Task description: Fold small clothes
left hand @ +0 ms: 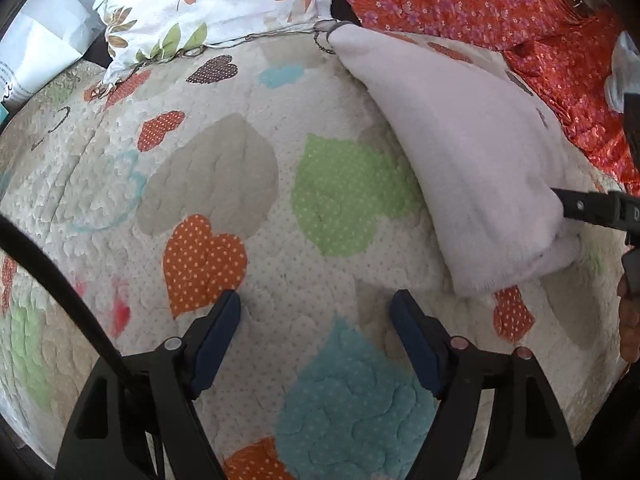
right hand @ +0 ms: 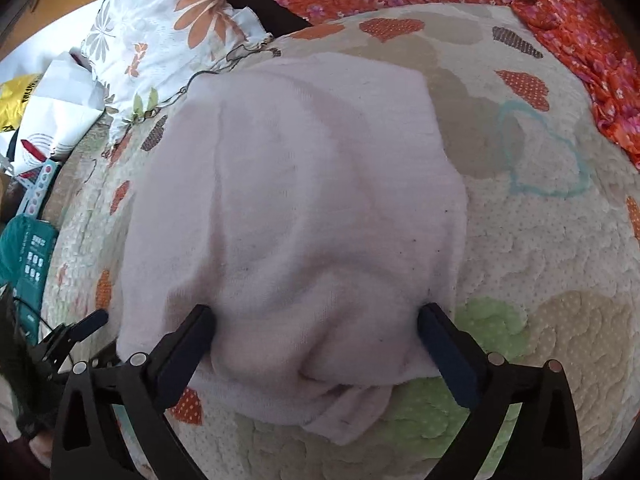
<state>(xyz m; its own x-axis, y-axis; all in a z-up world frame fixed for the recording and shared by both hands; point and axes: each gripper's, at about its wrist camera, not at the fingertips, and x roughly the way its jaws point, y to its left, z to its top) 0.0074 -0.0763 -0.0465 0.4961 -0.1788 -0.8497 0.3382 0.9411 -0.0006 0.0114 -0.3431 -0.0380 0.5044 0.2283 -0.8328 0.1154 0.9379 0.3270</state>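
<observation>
A pale pink soft garment (right hand: 296, 208) lies folded on the heart-patterned quilt (right hand: 540, 280). My right gripper (right hand: 316, 316) is open, its two fingers straddling the garment's near edge, low over the cloth. In the left wrist view the same garment (left hand: 468, 152) lies at the right, with the right gripper's finger (left hand: 588, 208) resting against its near end. My left gripper (left hand: 316, 304) is open and empty, over bare quilt (left hand: 240, 168) to the left of the garment. The left gripper also shows at the lower left of the right wrist view (right hand: 86, 326).
A white floral pillow (left hand: 208, 4) lies at the far left edge of the quilt, and an orange flowered sheet (left hand: 500, 4) runs along the back and right. Paper bags and boxes (right hand: 52, 120) sit off the left side.
</observation>
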